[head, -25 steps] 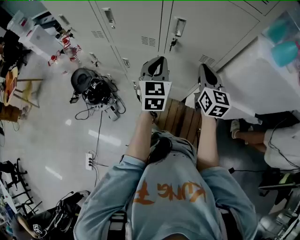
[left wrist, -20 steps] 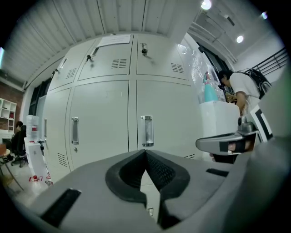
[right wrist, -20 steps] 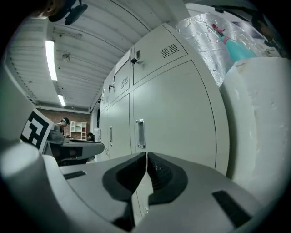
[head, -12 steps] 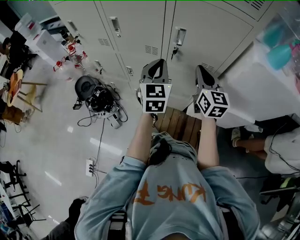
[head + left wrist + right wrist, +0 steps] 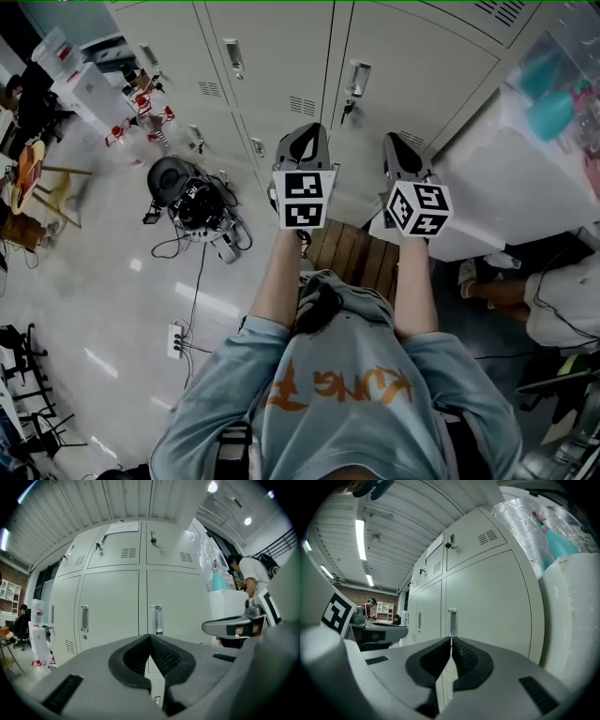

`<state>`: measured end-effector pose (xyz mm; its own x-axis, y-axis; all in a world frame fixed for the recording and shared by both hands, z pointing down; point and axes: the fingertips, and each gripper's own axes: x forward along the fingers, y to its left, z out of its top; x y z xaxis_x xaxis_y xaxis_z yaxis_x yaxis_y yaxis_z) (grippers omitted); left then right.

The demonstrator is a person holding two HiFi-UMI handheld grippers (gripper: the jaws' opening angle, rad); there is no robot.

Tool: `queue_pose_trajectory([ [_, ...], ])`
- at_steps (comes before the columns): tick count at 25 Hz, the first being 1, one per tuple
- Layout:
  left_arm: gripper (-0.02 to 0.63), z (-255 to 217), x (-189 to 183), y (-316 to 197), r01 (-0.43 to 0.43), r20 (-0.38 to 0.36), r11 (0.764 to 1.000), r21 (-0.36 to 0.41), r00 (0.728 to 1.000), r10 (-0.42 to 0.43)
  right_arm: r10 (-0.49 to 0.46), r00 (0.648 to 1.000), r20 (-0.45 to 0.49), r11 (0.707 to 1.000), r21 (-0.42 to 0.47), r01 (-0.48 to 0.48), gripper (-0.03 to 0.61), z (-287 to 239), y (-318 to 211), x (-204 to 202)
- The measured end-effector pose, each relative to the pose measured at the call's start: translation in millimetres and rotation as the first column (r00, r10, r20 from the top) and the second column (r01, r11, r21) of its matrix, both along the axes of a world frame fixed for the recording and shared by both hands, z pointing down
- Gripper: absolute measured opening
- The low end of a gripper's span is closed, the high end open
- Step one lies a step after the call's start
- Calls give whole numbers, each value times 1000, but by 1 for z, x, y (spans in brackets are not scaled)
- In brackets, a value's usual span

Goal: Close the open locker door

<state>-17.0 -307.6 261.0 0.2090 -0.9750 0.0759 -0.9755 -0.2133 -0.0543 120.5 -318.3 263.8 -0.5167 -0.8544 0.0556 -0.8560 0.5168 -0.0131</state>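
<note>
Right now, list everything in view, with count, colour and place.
lockers: one bank, pale grey, straight ahead; doors in view shut
wooden slats: one panel, brown, floor before the lockers
white block: one, right of the lockers
teal bottles: at least two, atop the white block
black device: one, with cables, floor at left
power strip: one, white, floor at left
bystander: one, white top, far right
left gripper: one, grey, jaws shut, empty
right gripper: one, grey, jaws shut, empty

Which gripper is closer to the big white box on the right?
Right. The right gripper is just beside the white box; the left gripper sits farther away.
</note>
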Motion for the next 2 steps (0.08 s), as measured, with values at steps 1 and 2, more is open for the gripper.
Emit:
queue_pose_trajectory([
  [1,21,-1,-2,0,2,-3,1000,0,1000,-2,-4,1000,-4,1000,3,4,32,-1,1,-2],
  [2,21,-1,-4,1,5,-5,1000,1,1000,-5,-8,1000,-9,1000,6,8,32,-3,1,-5],
])
